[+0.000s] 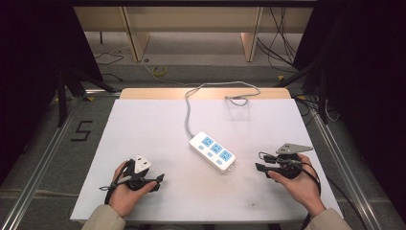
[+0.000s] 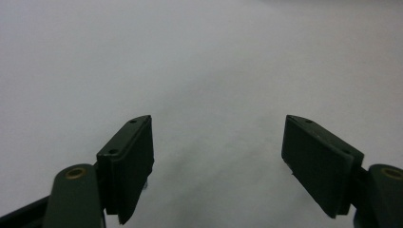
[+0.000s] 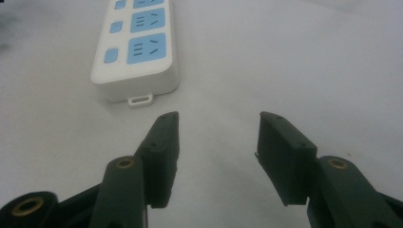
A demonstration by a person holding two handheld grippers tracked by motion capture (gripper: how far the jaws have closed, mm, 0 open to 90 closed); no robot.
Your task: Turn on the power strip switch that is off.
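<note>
A white power strip with three blue sockets lies at the middle of the white table mat. Its grey cable runs to the back edge, loops right and ends at a plug. My left gripper, held in a hand at the front left, points right toward the strip and stands open over bare mat. My right gripper, at the front right, points left at the strip's near end. Its jaws are open with nothing between them, and the power strip lies just ahead and to their left.
The mat covers a wooden table whose bare edge shows at the back. Metal rails run along both sides. Cables lie on the floor beyond, beside wooden furniture legs.
</note>
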